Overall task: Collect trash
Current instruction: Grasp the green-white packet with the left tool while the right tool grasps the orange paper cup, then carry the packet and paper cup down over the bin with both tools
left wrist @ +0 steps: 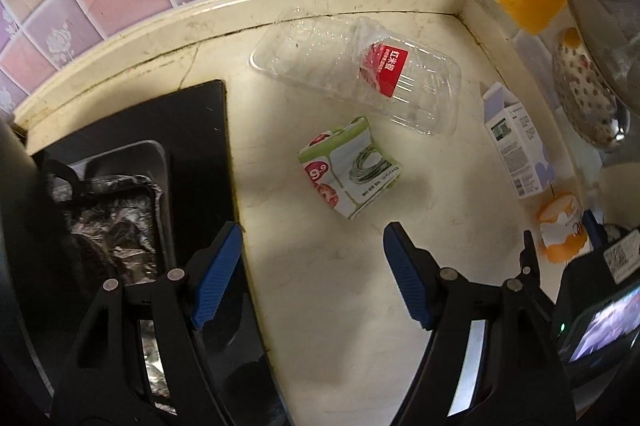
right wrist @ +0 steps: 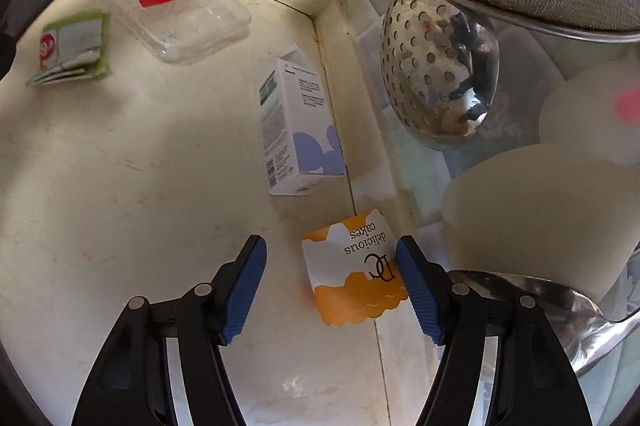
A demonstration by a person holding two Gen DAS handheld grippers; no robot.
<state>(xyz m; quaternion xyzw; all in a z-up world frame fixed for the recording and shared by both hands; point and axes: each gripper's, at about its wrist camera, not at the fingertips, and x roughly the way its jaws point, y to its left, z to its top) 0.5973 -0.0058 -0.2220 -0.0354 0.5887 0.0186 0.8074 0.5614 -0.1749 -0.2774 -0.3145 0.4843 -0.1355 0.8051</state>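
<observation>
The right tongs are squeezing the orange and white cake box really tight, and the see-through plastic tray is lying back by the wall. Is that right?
Not quite. The right tongs are open, not squeezing: the cake box lies on the counter between the fingers, closer to one pad, and whether that pad touches it is unclear. The right wrist view shows it. The see-through plastic tray does lie back by the wall.

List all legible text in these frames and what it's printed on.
"delicious cakes" and a "DC" monogram: orange-and-white cake box.
"9.9": red price circle on the green folded packet.
Red label on the clear plastic tray: Chinese characters, blurred.
White-and-blue carton: fine print, too small.
</observation>
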